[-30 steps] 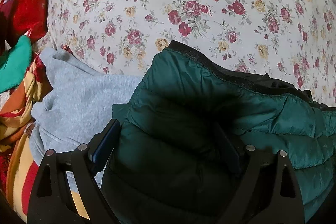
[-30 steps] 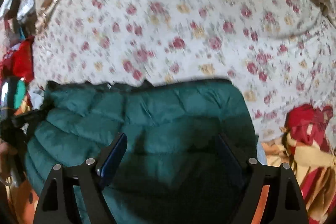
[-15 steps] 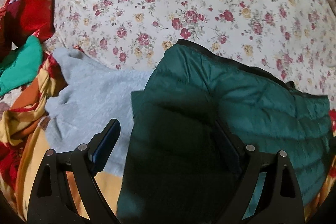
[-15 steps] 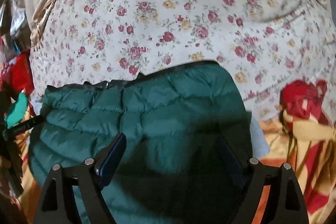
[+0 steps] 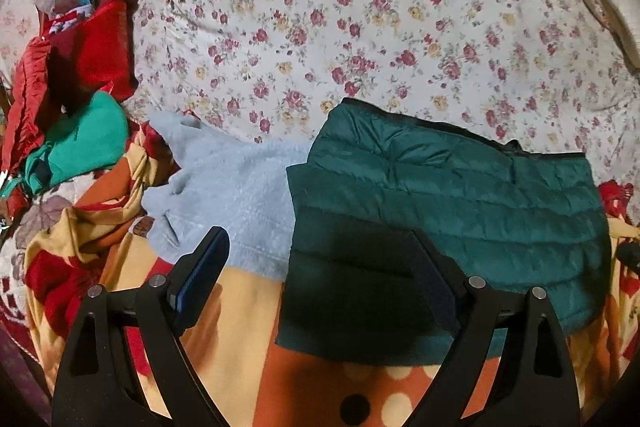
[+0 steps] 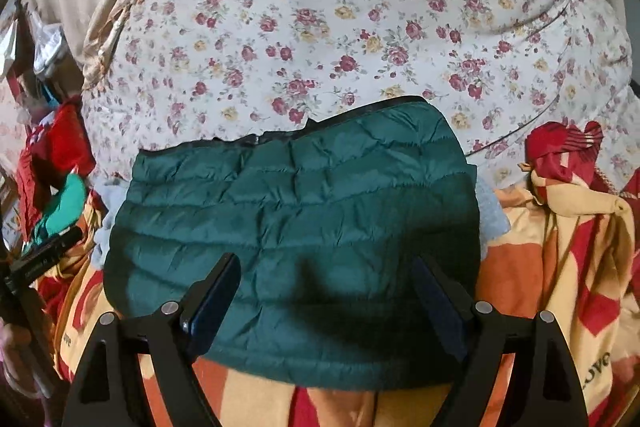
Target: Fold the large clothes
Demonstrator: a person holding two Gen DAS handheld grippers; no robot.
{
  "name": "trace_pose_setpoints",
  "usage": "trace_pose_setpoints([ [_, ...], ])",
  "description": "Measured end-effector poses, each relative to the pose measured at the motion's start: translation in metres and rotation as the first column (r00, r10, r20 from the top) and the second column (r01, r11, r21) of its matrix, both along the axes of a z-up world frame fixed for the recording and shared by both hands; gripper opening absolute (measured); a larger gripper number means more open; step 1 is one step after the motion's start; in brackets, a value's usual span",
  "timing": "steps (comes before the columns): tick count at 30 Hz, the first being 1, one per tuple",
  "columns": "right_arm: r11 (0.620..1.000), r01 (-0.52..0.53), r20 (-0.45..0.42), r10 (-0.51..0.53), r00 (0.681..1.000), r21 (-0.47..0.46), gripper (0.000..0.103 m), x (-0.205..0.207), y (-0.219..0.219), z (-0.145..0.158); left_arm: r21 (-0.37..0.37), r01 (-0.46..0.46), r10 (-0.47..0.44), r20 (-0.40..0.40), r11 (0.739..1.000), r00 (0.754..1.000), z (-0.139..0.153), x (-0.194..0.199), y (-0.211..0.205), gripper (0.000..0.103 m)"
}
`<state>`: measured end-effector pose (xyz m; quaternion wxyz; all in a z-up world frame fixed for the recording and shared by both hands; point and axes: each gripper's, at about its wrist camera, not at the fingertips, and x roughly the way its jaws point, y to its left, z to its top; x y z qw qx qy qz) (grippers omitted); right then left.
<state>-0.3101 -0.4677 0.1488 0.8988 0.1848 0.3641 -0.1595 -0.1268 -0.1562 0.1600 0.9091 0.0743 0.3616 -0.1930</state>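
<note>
On floral bedsheet (image 6: 320, 27) | quilted green puffer jacket (image 6: 296, 227) folded flat | both hand-held grippers (image 5: 316, 275) (image 6: 324, 291) agape, empty

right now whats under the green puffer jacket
The green puffer jacket lies on a grey fleece garment and the orange patterned blanket. What else it covers cannot be seen.

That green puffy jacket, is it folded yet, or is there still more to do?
It looks folded: the green jacket lies as a compact rectangle, partly over a grey fleece. Nothing is in hand; the left gripper and right gripper are both open above it. Apparently left: the grey fleece and the red and bright green clothes heaped to the side.
</note>
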Motion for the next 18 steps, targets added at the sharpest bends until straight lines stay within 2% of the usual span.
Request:
trace_pose_setpoints([
  [2,1.000,0.000,0.001,0.000,1.000,-0.010,0.095,-0.004,0.002,0.003,-0.002,0.010,-0.010,0.010,1.000,1.000,0.005,-0.007,0.000,0.089],
  [10,1.000,0.006,-0.008,-0.006,1.000,-0.014,0.095,-0.008,-0.004,0.002,-0.007,0.021,-0.021,0.031,1.000,0.999,0.006,-0.015,-0.005,0.089],
  [18,0.999,0.053,-0.051,-0.054,0.997,-0.009,0.095,0.011,-0.035,-0.024,0.008,0.020,-0.020,-0.010,1.000,1.000,-0.020,0.012,-0.027,0.089],
])
